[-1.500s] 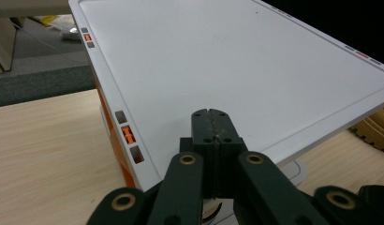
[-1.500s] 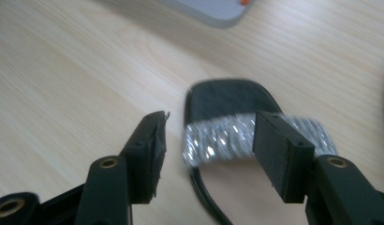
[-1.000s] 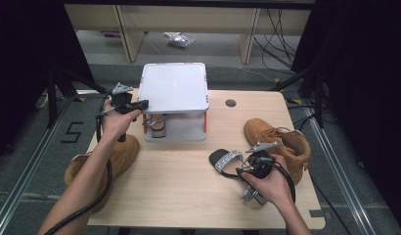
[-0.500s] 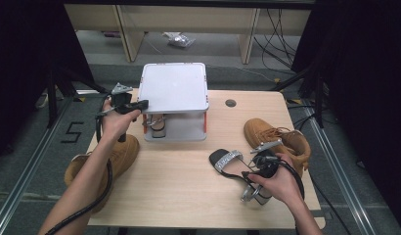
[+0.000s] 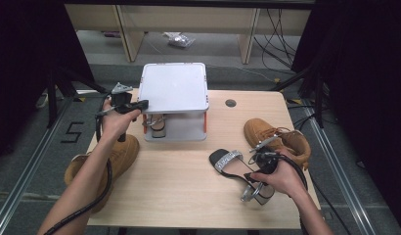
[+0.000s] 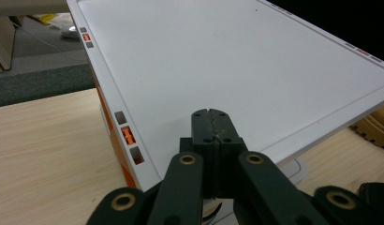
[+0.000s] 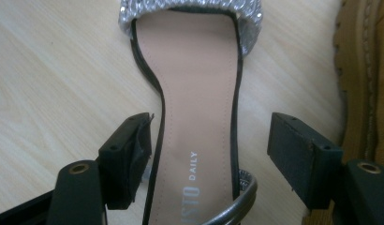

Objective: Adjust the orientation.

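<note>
1. The heeled sandal lies on the wooden table at about 4 o'clock from the table's centre, its glittery silver toe strap pointing toward 10 o'clock and its heel toward the person's right hand.
2. The right gripper sits over the sandal's tan insole; its jaws are spread wide, one on each side of the narrow waist of the sole, the left jaw touching or just beside the black edge, the right one apart from it.
3. A tan boot lies just beside the sandal, at 3 o'clock on the table.
4. The left gripper has its jaws pressed together with nothing between them, hovering above the white top of a two-tier shoe rack at 12 o'clock.
5. Another sandal stands on the rack's lower shelf.
6. A second tan boot lies at 9 o'clock, under the left forearm.
</note>
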